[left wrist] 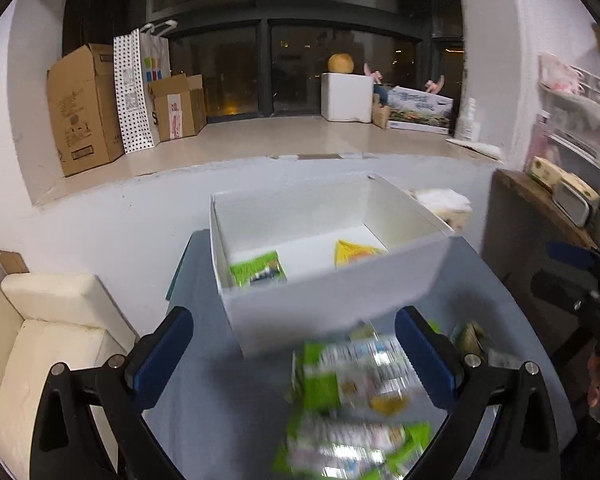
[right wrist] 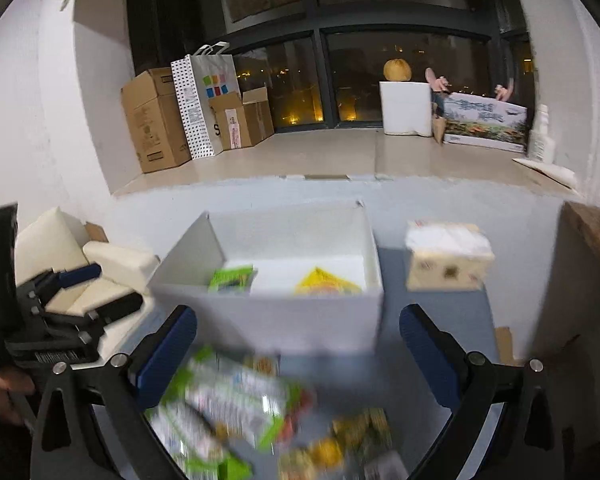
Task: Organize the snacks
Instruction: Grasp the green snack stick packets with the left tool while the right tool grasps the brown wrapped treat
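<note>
A white open box [left wrist: 332,300] [right wrist: 284,320] stands on the blue-grey table and holds a green snack packet [left wrist: 258,270] [right wrist: 232,279] and a yellow packet [left wrist: 356,253] [right wrist: 326,282]. A blurred pile of green-and-white snack packets [left wrist: 352,400] [right wrist: 228,404] lies in front of the box. Yellowish packets [right wrist: 340,440] lie beside them. My left gripper [left wrist: 294,356] is open and empty above the pile. My right gripper [right wrist: 298,356] is open and empty above the pile too. The left gripper also shows at the left edge of the right wrist view [right wrist: 72,292].
A tissue box [right wrist: 446,256] [left wrist: 446,204] stands right of the white box. A cream sofa [left wrist: 48,328] is at the left, a wooden shelf [left wrist: 540,200] at the right. Cardboard boxes [left wrist: 84,108] and a dotted bag [left wrist: 134,92] stand on the window ledge.
</note>
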Motion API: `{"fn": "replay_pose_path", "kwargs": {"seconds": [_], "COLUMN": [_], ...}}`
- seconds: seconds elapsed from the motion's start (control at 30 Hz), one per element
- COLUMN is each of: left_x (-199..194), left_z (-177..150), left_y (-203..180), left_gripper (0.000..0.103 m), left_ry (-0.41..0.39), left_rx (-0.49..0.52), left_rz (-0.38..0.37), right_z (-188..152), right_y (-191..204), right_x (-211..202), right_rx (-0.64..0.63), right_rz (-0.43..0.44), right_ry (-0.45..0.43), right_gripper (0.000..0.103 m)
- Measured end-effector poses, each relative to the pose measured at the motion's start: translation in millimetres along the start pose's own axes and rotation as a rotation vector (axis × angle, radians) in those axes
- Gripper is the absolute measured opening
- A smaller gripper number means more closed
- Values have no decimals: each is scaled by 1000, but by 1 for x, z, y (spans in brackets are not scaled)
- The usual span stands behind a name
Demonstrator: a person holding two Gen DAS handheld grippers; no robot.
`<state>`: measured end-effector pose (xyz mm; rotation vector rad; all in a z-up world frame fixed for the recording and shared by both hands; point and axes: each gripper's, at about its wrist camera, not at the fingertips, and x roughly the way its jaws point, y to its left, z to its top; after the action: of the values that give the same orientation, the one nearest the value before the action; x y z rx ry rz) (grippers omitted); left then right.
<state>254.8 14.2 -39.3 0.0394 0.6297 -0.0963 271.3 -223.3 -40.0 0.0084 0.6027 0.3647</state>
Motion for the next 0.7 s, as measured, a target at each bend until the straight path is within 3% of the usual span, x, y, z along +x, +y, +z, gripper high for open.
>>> {"fn": "replay_pose_path", "kwargs": {"seconds": [0.17,0.33,0.47,0.7], "left_x": [-36,-58,-66,-70], "left_z": [-53,-90,-109,-116], "left_y": [-17,-31,-39,-36], "left_gripper": [103,103,103,103], "left_ry": [39,69,97,111], "left_rx": [-18,-41,-47,-68], "left_rz": [-30,-31,-53,-55], "right_z": [-66,-116,-135,-134], "right_y": [-3,-2,-12,-37], "right_x": [-38,-45,-33,17], "right_rx": [0,-44,-38,-15], "right_rz": [-40,-93,-102,-139], "right_ry": [52,117,162,230], "right_gripper": [103,103,103,103]}}
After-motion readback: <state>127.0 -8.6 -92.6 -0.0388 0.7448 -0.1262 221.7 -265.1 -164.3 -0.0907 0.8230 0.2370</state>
